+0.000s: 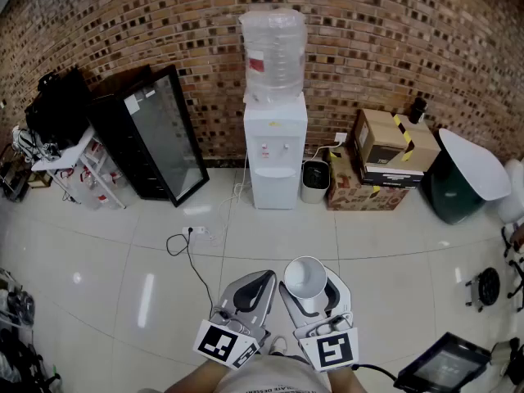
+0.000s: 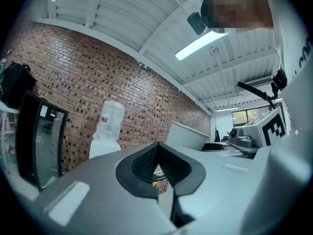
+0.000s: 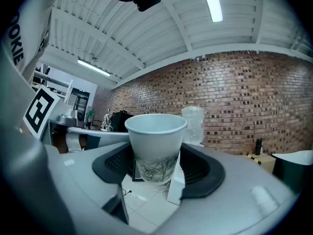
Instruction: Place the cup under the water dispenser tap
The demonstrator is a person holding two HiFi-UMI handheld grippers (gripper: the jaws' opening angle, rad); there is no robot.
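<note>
A person stands on a white tiled floor (image 1: 123,285) holding two grippers level. The right gripper (image 1: 313,298) is clamped on a white paper cup (image 1: 304,273), upright, with a leaf print on its side. The left gripper (image 1: 255,286) just beside it has its jaws pressed together with nothing between them.

The water dispenser (image 1: 275,150), topped by a clear bottle (image 1: 273,51), stands well apart from the cup at the floor's far edge, against the brick wall (image 1: 393,39).

- **Left of the dispenser:** a black glass-door cabinet (image 1: 151,137) leans.
- **Right of the dispenser:** a small bin (image 1: 314,180), cardboard boxes (image 1: 393,150) and a green bin with a white lid (image 1: 463,182).
- **On the tiles between:** a power strip (image 1: 197,232) and a black cable (image 1: 188,260) lie left of the straight line to the dispenser.
</note>
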